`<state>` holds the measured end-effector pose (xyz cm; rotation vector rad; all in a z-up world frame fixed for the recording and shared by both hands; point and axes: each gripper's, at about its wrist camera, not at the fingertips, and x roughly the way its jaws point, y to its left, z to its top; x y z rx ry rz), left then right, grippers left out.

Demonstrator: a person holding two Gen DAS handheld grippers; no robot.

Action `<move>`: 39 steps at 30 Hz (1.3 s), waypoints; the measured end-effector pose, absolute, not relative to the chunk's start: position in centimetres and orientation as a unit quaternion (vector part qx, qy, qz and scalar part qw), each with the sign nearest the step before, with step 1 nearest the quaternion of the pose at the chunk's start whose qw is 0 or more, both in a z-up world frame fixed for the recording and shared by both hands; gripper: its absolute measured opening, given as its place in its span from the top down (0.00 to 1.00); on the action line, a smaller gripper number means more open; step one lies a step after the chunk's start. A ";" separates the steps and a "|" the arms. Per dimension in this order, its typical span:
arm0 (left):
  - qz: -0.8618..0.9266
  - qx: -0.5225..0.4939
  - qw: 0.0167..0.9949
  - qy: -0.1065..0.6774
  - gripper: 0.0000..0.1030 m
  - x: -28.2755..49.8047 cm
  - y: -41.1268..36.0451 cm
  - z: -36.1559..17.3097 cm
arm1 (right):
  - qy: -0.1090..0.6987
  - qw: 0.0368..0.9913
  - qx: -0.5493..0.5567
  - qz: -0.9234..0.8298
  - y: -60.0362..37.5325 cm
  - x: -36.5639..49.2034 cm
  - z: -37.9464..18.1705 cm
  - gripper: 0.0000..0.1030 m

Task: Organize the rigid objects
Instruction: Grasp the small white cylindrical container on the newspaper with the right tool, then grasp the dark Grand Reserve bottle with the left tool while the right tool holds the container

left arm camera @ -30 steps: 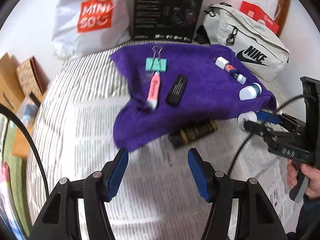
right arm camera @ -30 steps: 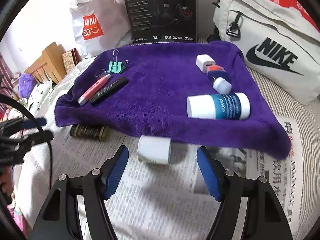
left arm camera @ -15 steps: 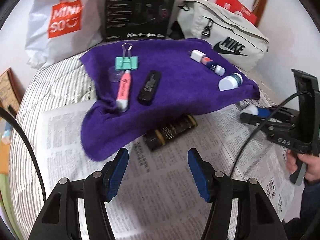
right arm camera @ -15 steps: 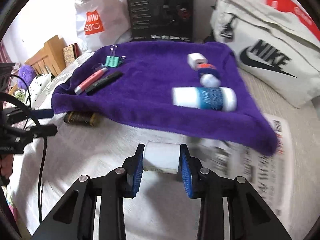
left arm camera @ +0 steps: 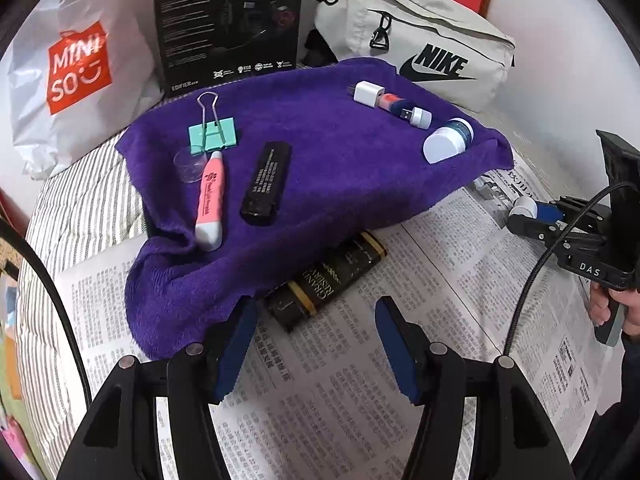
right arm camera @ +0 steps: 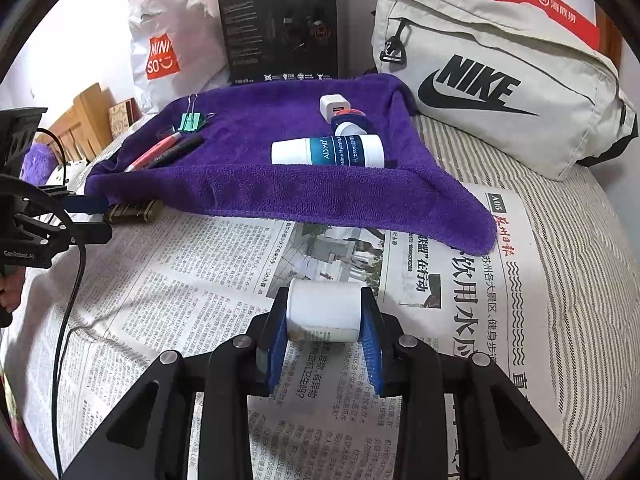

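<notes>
My right gripper (right arm camera: 325,316) is shut on a small white jar (right arm camera: 324,308), held just over the newspaper (right arm camera: 192,280) in front of the purple towel (right arm camera: 304,192). In the left wrist view that gripper (left arm camera: 532,216) sits at the right edge with the jar (left arm camera: 524,207) at its tip. My left gripper (left arm camera: 314,344) is open, and a black-and-gold bar (left arm camera: 328,276) lies just beyond its fingertips, half under the towel (left arm camera: 340,168). On the towel lie a teal binder clip (left arm camera: 213,135), a pink pen (left arm camera: 210,200), a black stick (left arm camera: 266,184), a white charger (left arm camera: 368,93) and a white-and-blue bottle (left arm camera: 448,140).
Behind the towel stand a white Miniso bag (left arm camera: 76,72), a black headset box (left arm camera: 228,20) and a grey Nike bag (left arm camera: 420,44). Newspaper covers the striped bed cover (right arm camera: 560,208) at the front. A cable (right arm camera: 68,320) hangs from the left gripper.
The right gripper closed on the white jar and drew it back from the towel's edge. The left gripper rolled and moved in closer to the black-and-gold bar.
</notes>
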<state>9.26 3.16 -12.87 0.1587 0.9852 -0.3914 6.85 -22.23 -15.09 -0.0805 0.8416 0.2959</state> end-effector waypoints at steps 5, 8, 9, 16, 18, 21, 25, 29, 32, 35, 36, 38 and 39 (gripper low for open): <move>-0.194 0.098 0.855 0.471 0.42 9.8 2.3 -12.9 | 0.408 0.901 -0.041 0.142 -22.1 6.9 -15.0 0.67; -0.198 0.120 0.850 0.472 0.42 9.8 1.9 -13.1 | 0.408 0.901 -0.054 0.135 -21.7 6.8 -15.1 0.67; -0.200 0.123 0.849 0.473 0.42 9.8 1.9 -13.2 | 0.408 0.901 -0.054 0.135 -21.7 6.8 -15.1 0.67; -0.227 0.133 0.837 0.479 0.42 9.3 1.2 -13.5 | 0.408 0.901 -0.048 0.138 -21.9 6.8 -15.2 0.67; -0.235 0.142 0.835 0.477 0.42 8.8 0.7 -13.5 | 0.408 0.901 -0.047 0.139 -21.9 6.8 -15.2 0.67; -0.224 0.146 0.839 0.474 0.42 8.9 0.6 -13.4 | 0.408 0.901 -0.047 0.139 -21.9 6.8 -15.1 0.66; -0.225 0.139 0.838 0.476 0.42 9.9 0.4 -13.4 | 0.409 0.900 -0.044 0.142 -21.9 6.8 -15.1 0.65; -0.247 0.157 0.830 0.475 0.57 10.0 -0.4 -13.6 | 0.409 0.900 -0.045 0.143 -21.9 6.8 -15.1 0.64; -0.262 0.155 0.824 0.477 0.75 9.8 -0.7 -13.5 | 0.409 0.900 -0.045 0.145 -21.9 6.8 -15.1 0.62; -0.261 0.172 0.826 0.469 0.77 8.8 -1.4 -13.5 | 0.409 0.899 -0.045 0.147 -21.9 6.8 -15.1 0.61; -0.260 0.173 0.826 0.469 0.77 8.7 -1.5 -13.5 | 0.409 0.899 -0.045 0.148 -21.8 6.8 -15.1 0.60; -0.257 0.173 0.827 0.470 0.77 8.8 -1.6 -13.5 | 0.409 0.899 -0.046 0.149 -21.8 6.7 -15.1 0.59; -0.254 0.175 0.827 0.470 0.75 8.9 -1.7 -13.5 | 0.409 0.899 -0.047 0.150 -21.7 6.7 -15.1 0.59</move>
